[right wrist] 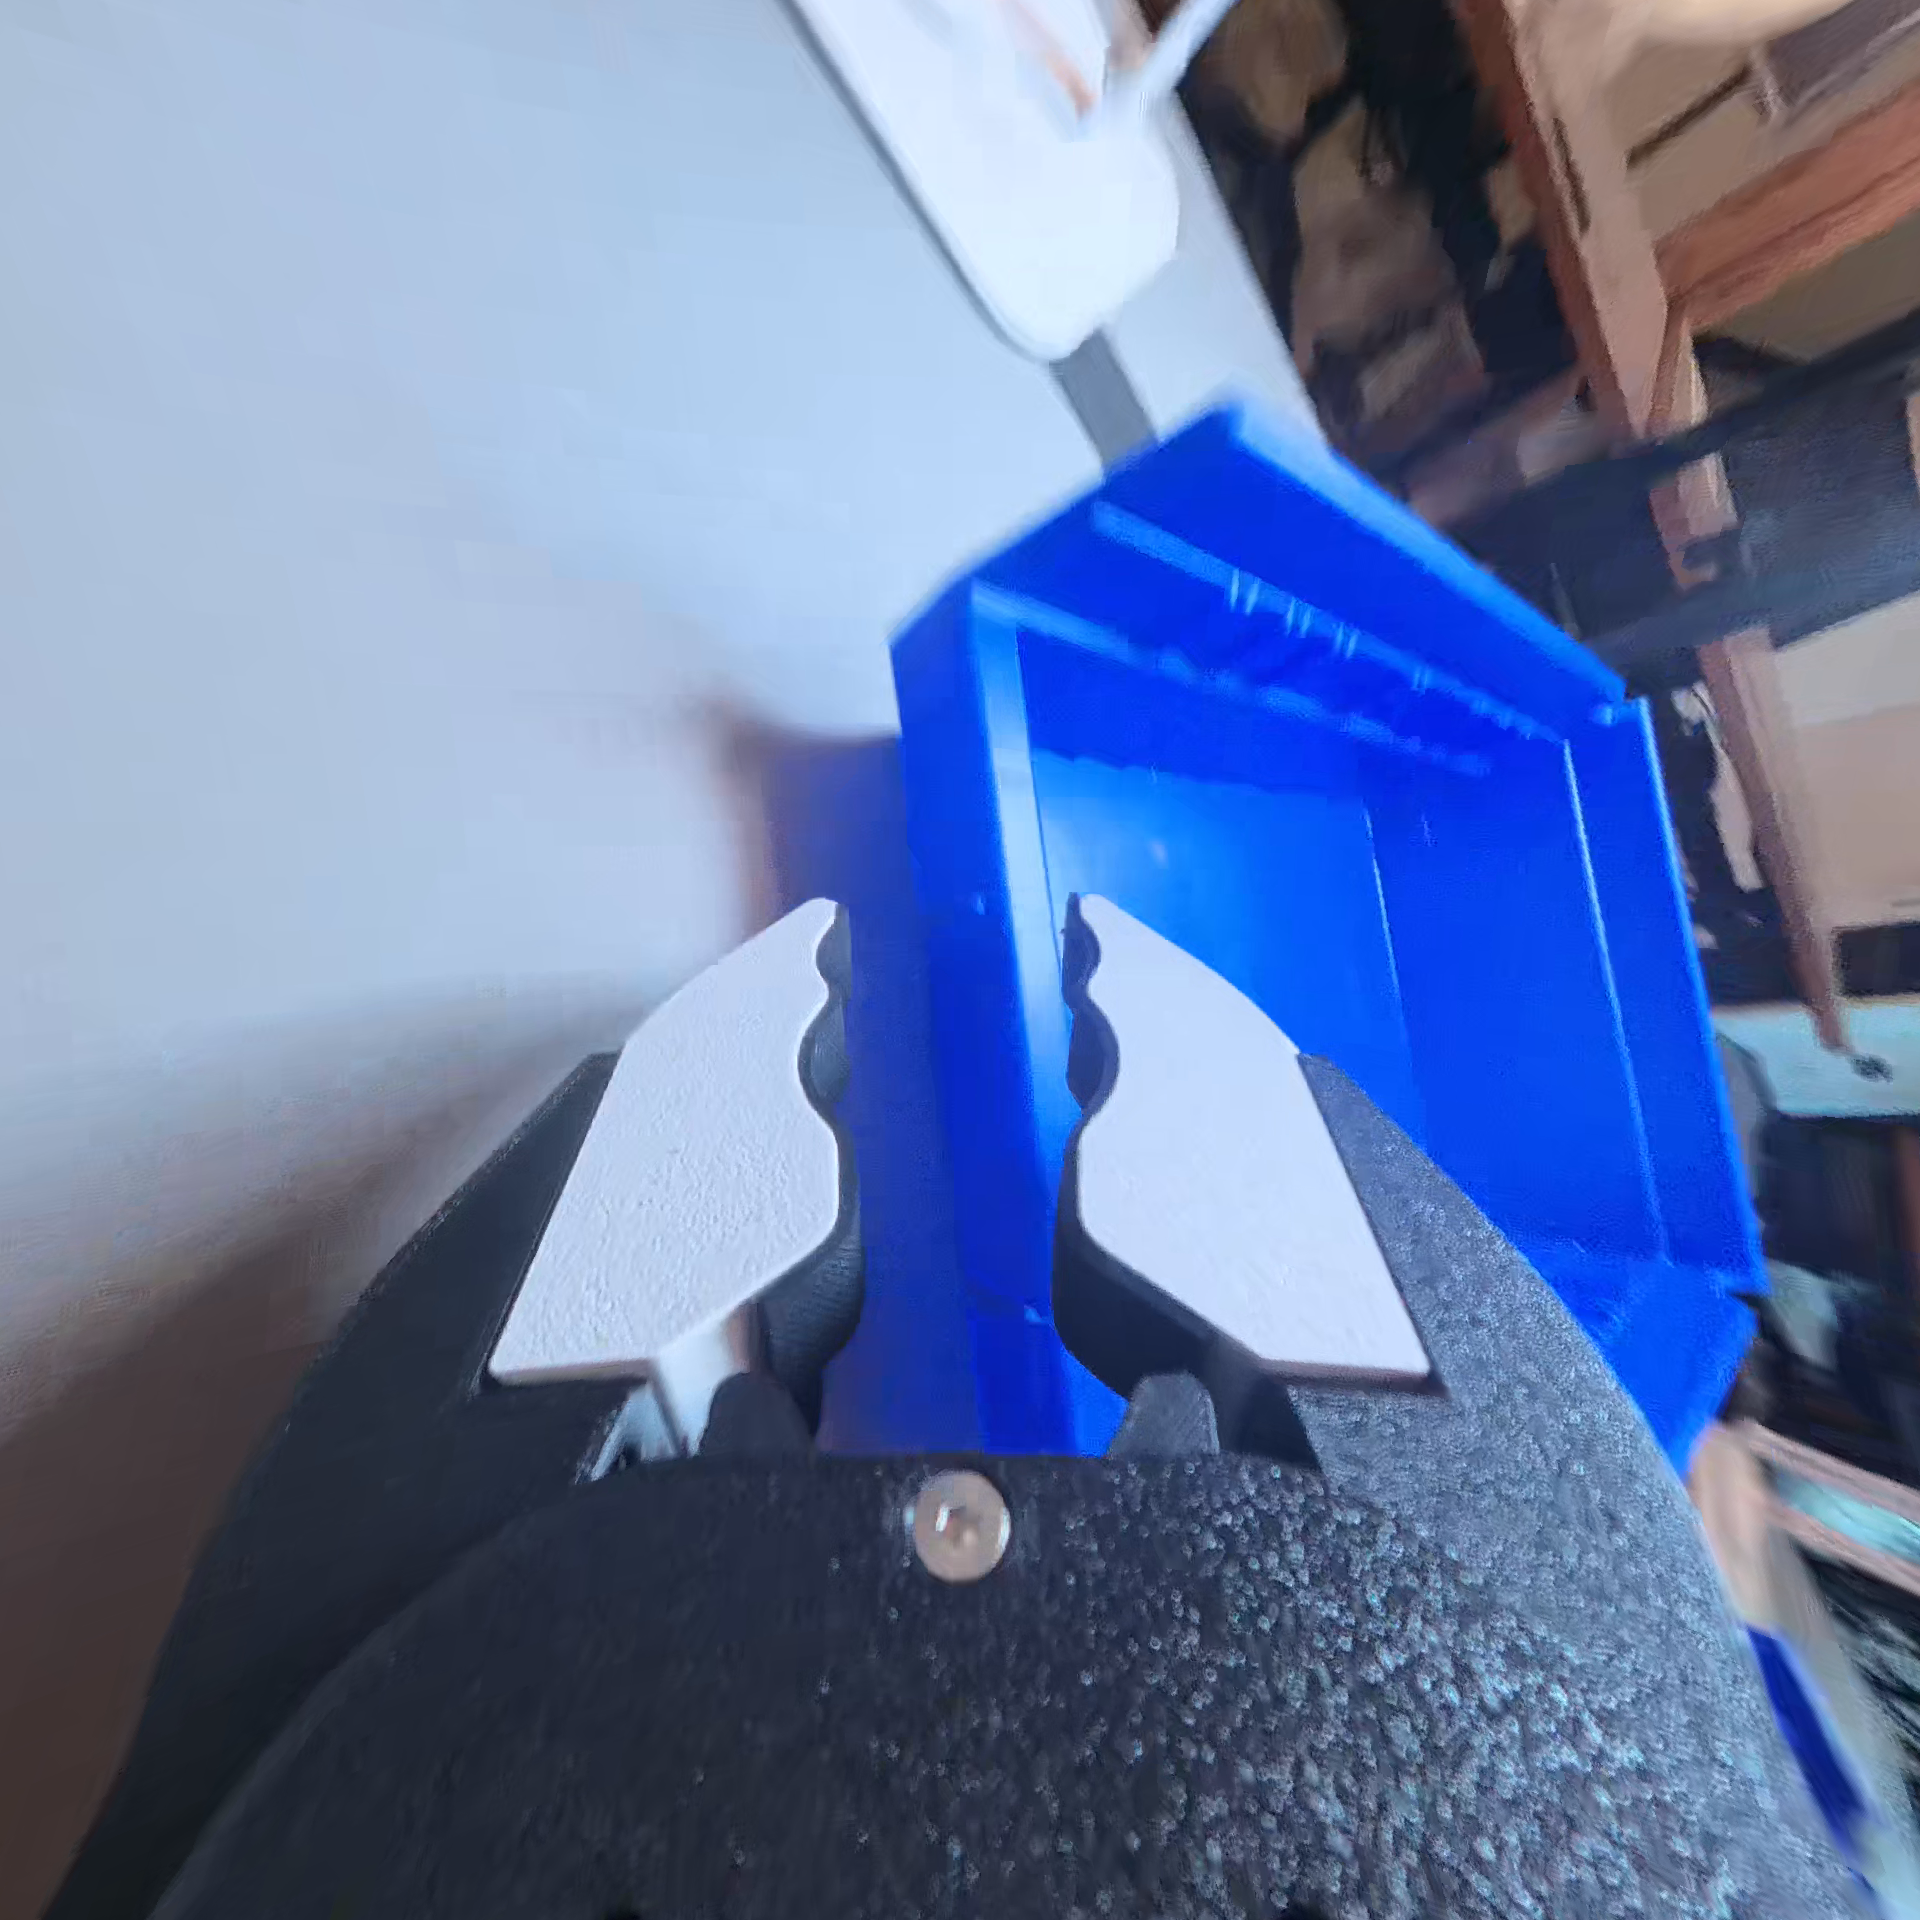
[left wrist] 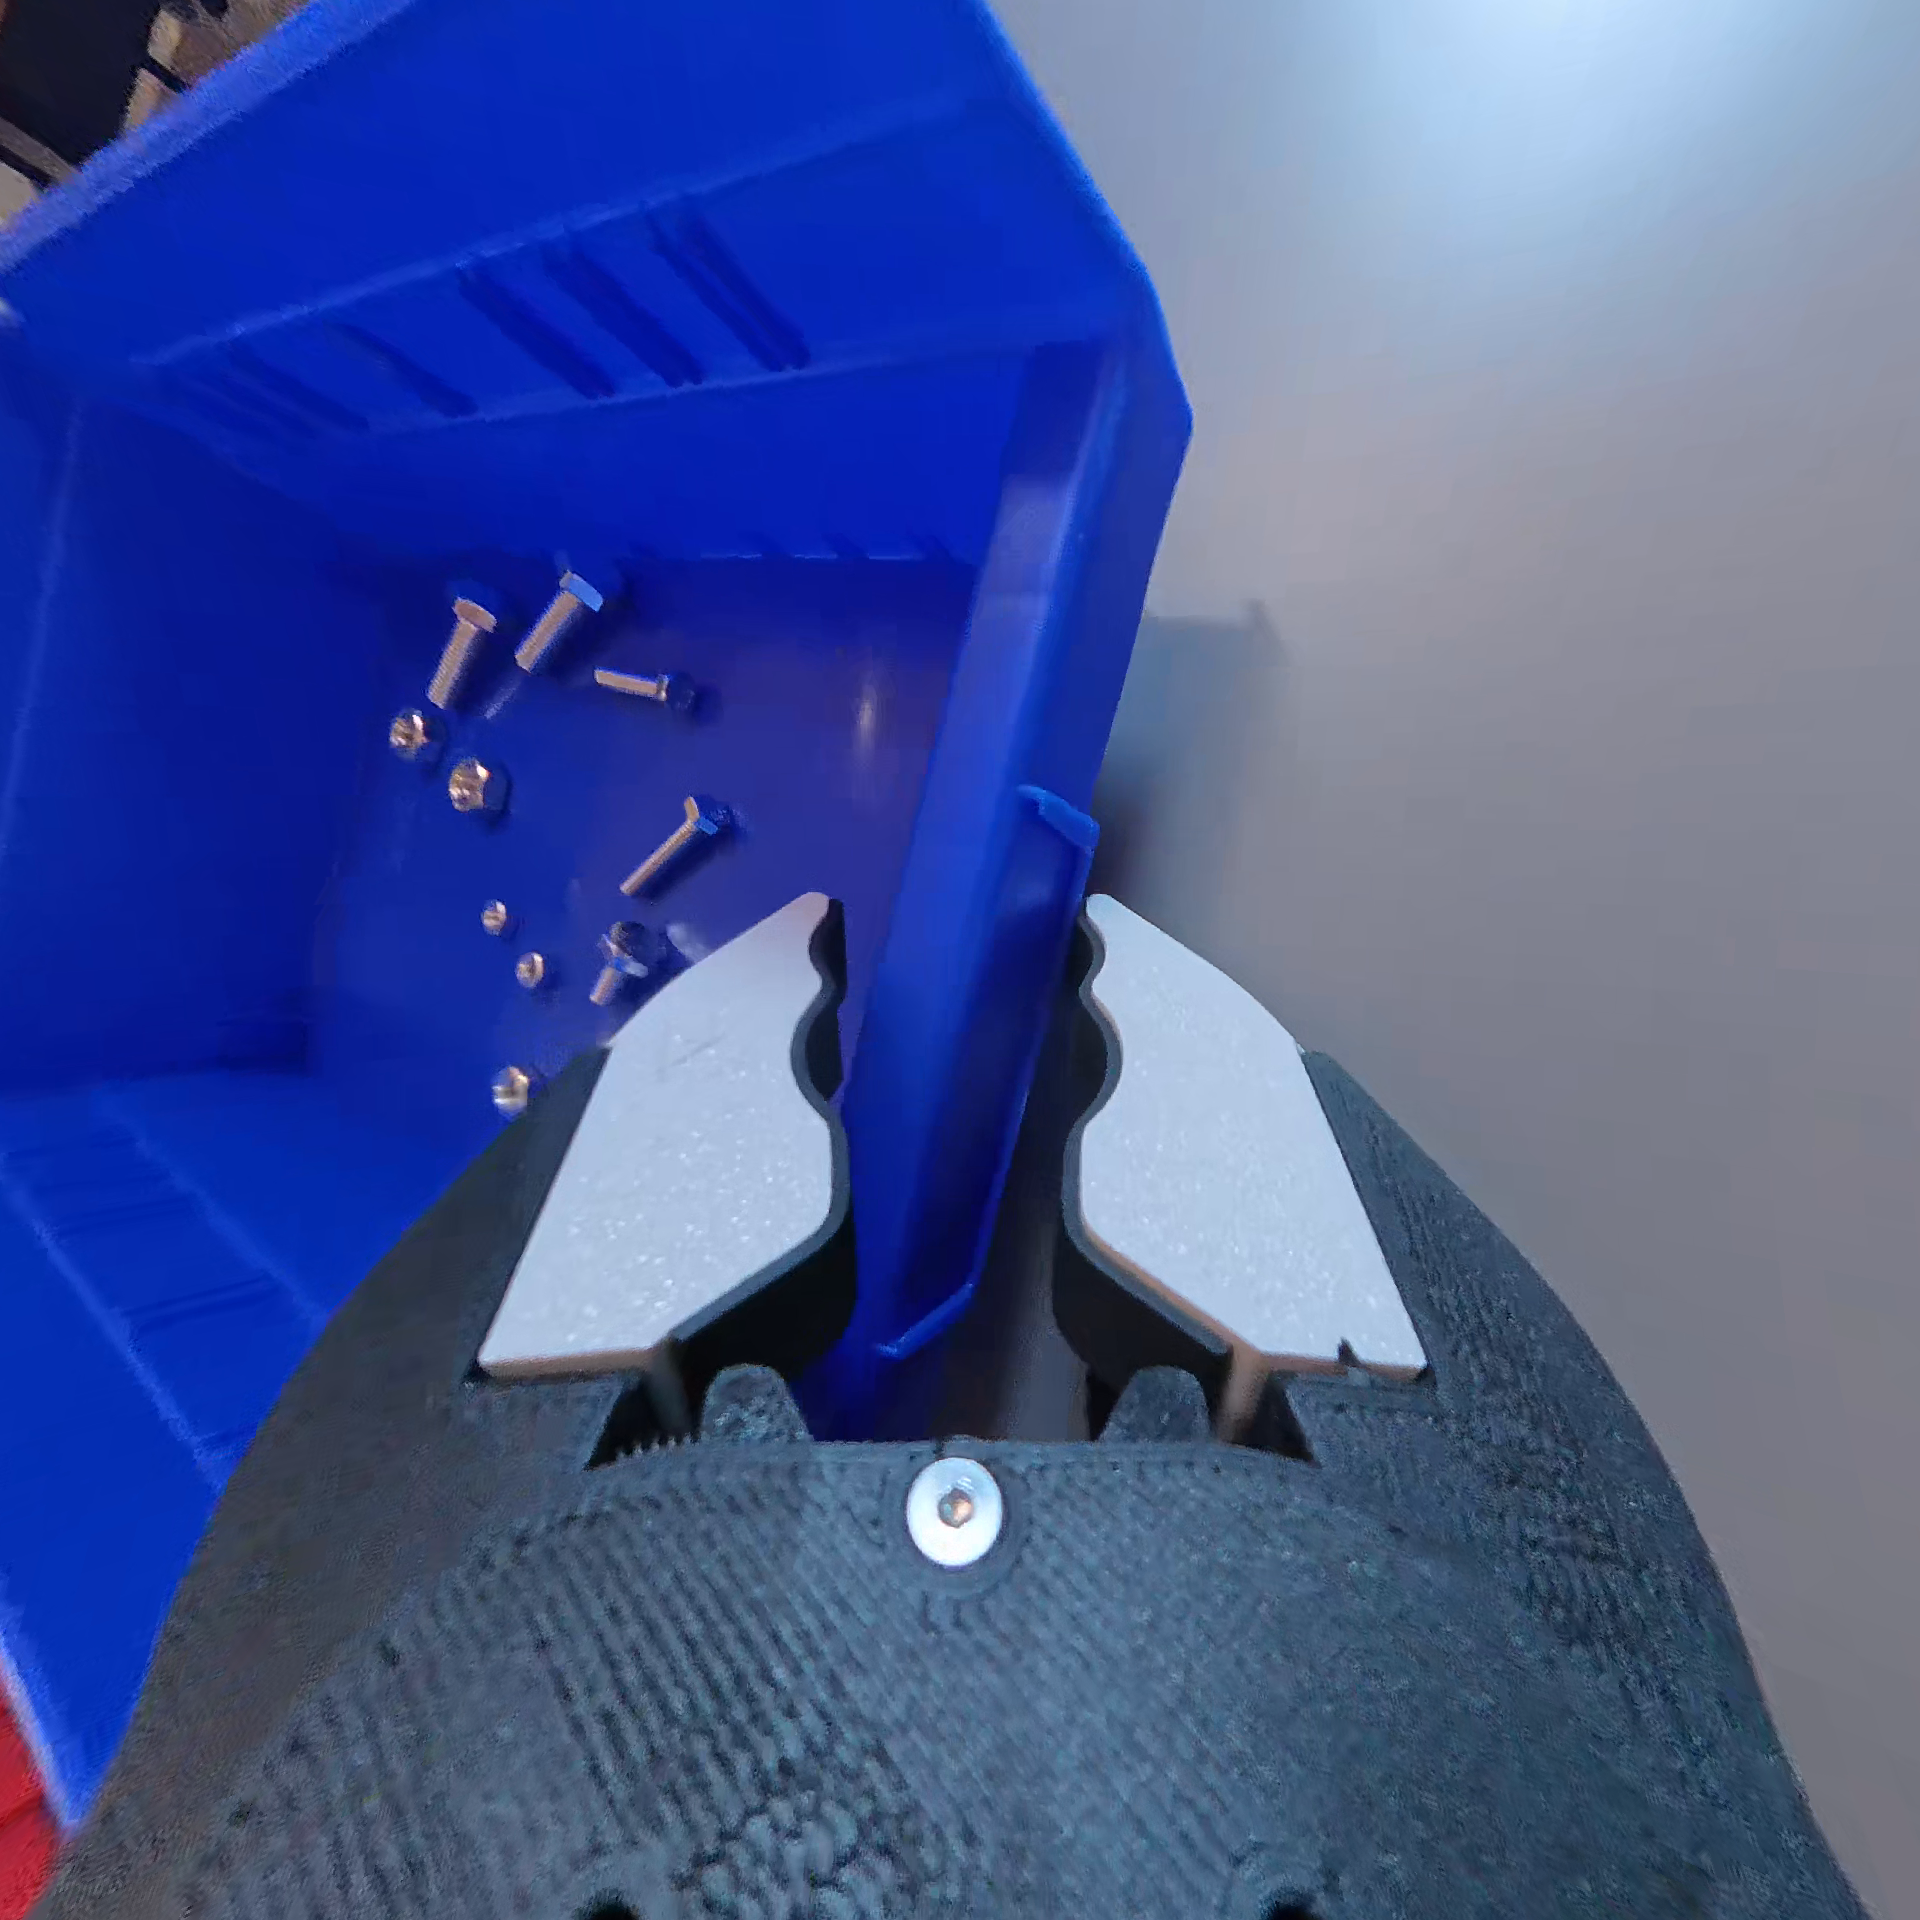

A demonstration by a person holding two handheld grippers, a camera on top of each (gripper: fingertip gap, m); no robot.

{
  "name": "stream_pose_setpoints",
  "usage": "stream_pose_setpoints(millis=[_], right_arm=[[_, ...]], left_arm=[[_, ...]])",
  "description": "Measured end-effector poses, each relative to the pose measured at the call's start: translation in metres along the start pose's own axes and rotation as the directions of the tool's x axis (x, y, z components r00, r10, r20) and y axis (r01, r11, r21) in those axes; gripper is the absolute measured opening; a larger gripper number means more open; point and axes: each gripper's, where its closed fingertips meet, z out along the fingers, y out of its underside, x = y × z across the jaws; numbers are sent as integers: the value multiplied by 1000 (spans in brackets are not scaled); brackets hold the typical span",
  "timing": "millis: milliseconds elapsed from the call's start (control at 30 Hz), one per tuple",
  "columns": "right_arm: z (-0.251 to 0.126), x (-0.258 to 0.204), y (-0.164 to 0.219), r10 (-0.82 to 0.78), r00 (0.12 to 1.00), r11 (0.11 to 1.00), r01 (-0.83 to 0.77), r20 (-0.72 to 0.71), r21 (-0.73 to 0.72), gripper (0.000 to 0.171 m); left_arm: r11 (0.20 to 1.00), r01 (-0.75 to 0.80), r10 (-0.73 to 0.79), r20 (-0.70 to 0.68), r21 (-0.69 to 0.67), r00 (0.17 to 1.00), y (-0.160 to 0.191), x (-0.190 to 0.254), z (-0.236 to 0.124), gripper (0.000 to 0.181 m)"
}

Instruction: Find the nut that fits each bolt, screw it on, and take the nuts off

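left gripper [left wrist: 956, 914] clamps wall of blue bin [left wrist: 312, 436] holding bolts [left wrist: 457, 655] and nuts [left wrist: 476, 781] | right gripper [right wrist: 956, 914] pinches empty-looking second bin [right wrist: 1299, 935], blurred | set both level on bench [left wrist: 1558, 727], avoid tipping

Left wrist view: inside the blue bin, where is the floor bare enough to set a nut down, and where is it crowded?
Bare floor lies along the right wall of the blue bin, beside the long bolt. The left part is crowded: bolts at the back, nuts toward the left gripper.

Glossy blue plastic bin [left wrist: 644, 312] holds shiny metal bolts [left wrist: 675, 847] and nuts [left wrist: 476, 781]; tabletop [left wrist: 1558, 623] smooth, matt.
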Motion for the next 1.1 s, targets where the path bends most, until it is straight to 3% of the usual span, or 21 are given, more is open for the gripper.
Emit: stream_pose_setpoints(millis=[133, 233, 333, 433, 567, 667, 900, 1100], right_arm=[[-46, -32, -76, 215, 944, 914, -285, 249, 288, 39], [-72, -58, -122, 347, 787, 743, -563, 510, 363, 39], [-67, -73, -133, 360, 732, 652, -641, 578, 405, 39], [-55, -86, -125, 345, 748, 652, -625, 567, 428, 40], [-56, -90, -124, 339, 732, 640, -640, 591, 426, 35], [-61, -92, -122, 319, 722, 635, -644, 614, 427, 0], [-63, -91, -121, 317, 700, 627, -661, 640, 413, 0], [-57, -93, -118, 323, 673, 639, -674, 666, 371, 6]], left_arm=[[978, 153, -142, -81, 143, 987, -16, -8, -9, 49], [923, 276, -244, -148, 268, 958, -40, -15, -22, 46], [803, 428, -365, -224, 416, 904, -73, -37, -41, 40], [690, 559, -519, -225, 460, 825, -88, -74, -42, 32], [660, 641, -654, -119, 392, 747, -84, -117, -13, 26], [674, 666, -688, -58, 319, 724, -83, -139, 13, 25], [715, 691, -699, 86, 107, 709, -57, -170, 75, 22], [708, 703, -703, 26, -66, 711, -39, -150, 114, 33]])
